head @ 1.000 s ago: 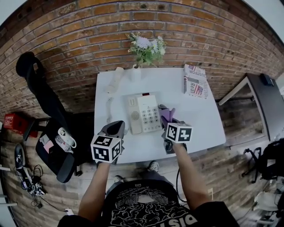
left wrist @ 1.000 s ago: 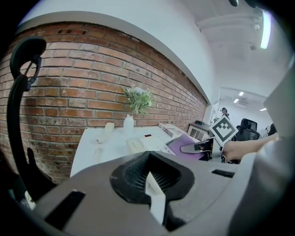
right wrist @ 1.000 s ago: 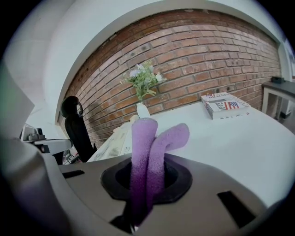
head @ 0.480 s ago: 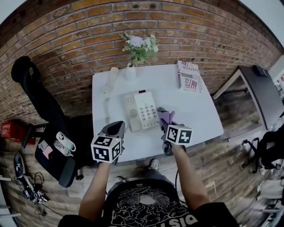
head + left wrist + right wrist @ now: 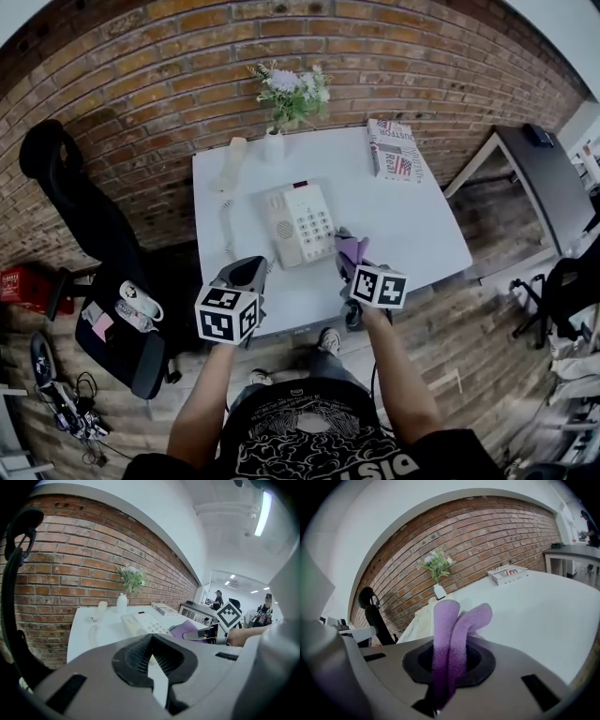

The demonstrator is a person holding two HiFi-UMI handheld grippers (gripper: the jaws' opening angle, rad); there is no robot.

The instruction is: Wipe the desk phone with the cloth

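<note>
Your right gripper (image 5: 348,265) pinched the purple cloth (image 5: 452,634) just beside the desk phone (image 5: 302,223), while your left gripper (image 5: 248,275) hovered closed and empty nearby.

cloth (image 5: 448,639): fuzzy fleece | desk phone (image 5: 302,223): smooth matt plastic | wall (image 5: 169,56): rough brick

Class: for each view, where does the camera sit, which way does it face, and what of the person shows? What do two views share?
Head view: on the head, looking down at the table; both forearms show.
Left gripper view: rides the left gripper, faces the desk phone; shut fingers show.
Right gripper view: rides the right gripper, faces the brick wall; fingers pinch the cloth.
Shared: the flowers.
</note>
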